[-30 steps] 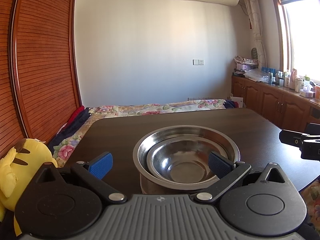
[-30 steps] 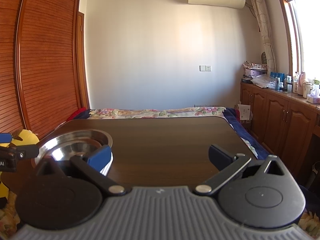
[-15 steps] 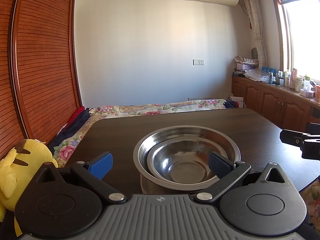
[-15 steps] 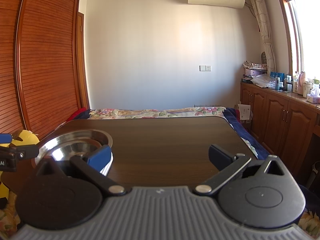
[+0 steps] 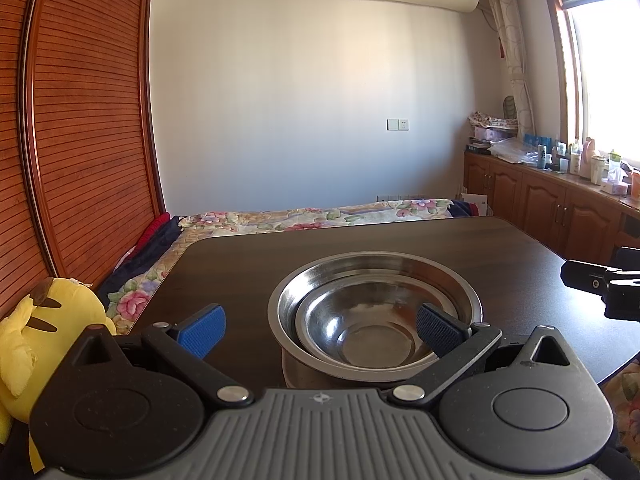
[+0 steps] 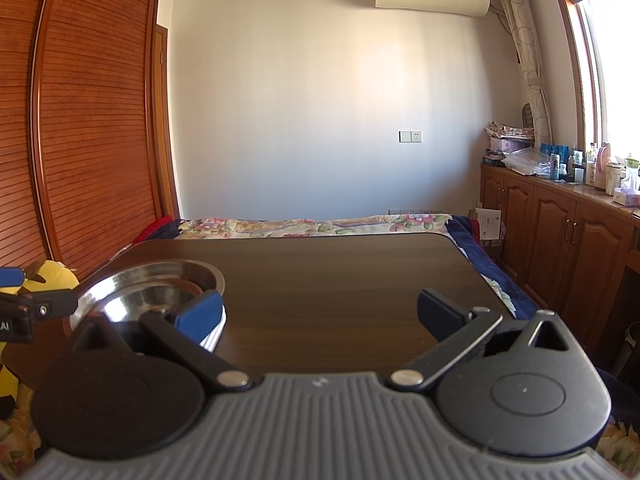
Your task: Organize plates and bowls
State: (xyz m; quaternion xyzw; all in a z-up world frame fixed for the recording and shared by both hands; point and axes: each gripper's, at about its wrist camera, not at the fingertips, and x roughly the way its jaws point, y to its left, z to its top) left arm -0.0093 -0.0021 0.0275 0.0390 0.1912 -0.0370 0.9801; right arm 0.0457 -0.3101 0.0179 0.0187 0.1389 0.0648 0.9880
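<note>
A small steel bowl (image 5: 368, 336) sits nested inside a larger steel bowl (image 5: 448, 280) on the dark wooden table (image 5: 400, 240). My left gripper (image 5: 320, 330) is open and empty, just in front of the stack, its right finger over the bowls' near rim. In the right wrist view the stack (image 6: 132, 292) is at the left, behind my left finger. My right gripper (image 6: 320, 314) is open and empty over bare table to the right of the bowls. Its tip shows in the left wrist view (image 5: 600, 284).
A yellow plush toy (image 5: 44, 332) sits off the table's left side. A bed with a floral cover (image 5: 312, 216) lies beyond the far edge. Wooden cabinets (image 6: 560, 240) with bottles line the right wall. A slatted wardrobe (image 5: 80, 140) stands at left.
</note>
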